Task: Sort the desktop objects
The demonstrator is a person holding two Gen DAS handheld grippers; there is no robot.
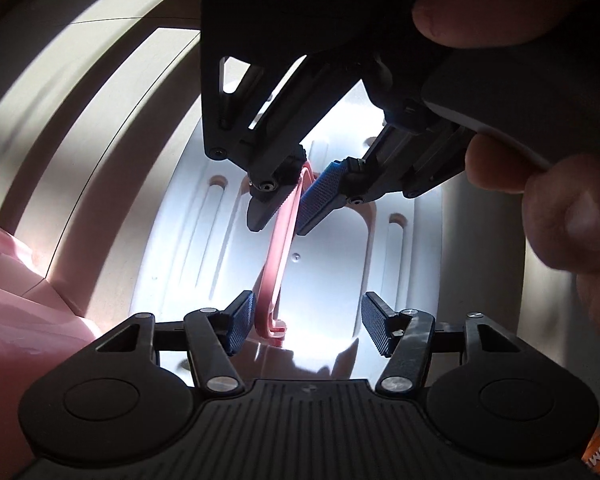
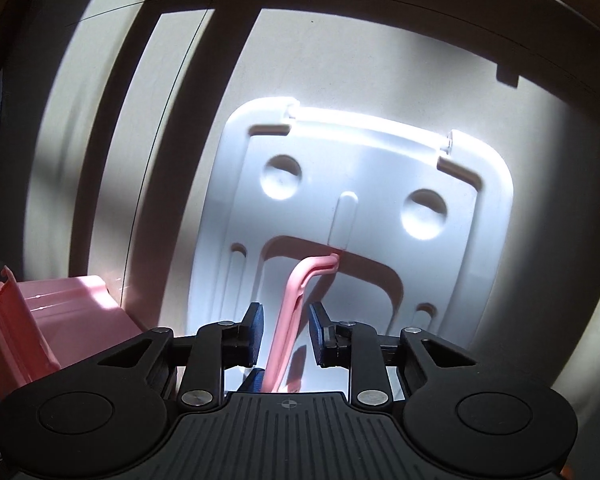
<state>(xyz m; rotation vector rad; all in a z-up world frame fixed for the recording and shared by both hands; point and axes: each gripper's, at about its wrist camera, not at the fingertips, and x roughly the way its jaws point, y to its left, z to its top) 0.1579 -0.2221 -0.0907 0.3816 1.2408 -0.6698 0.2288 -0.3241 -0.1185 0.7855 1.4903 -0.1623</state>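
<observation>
A white plastic lid (image 2: 360,184) lies flat on the table. A pink handle (image 2: 290,312) rises from its middle. In the left wrist view the handle (image 1: 278,256) arches up from the lid (image 1: 332,264). My right gripper (image 1: 278,220) comes down from above with its jaws around the handle's top, a gap still showing on each side. In its own view the right gripper (image 2: 286,334) is open around the handle. My left gripper (image 1: 308,320) is open, its left pad (image 1: 242,320) close beside the handle's near end.
A pink plastic bin (image 2: 40,320) stands at the left, also in the left wrist view (image 1: 16,300). The table (image 2: 120,160) is white with window shadow bars. A hand (image 1: 560,220) holds the right gripper.
</observation>
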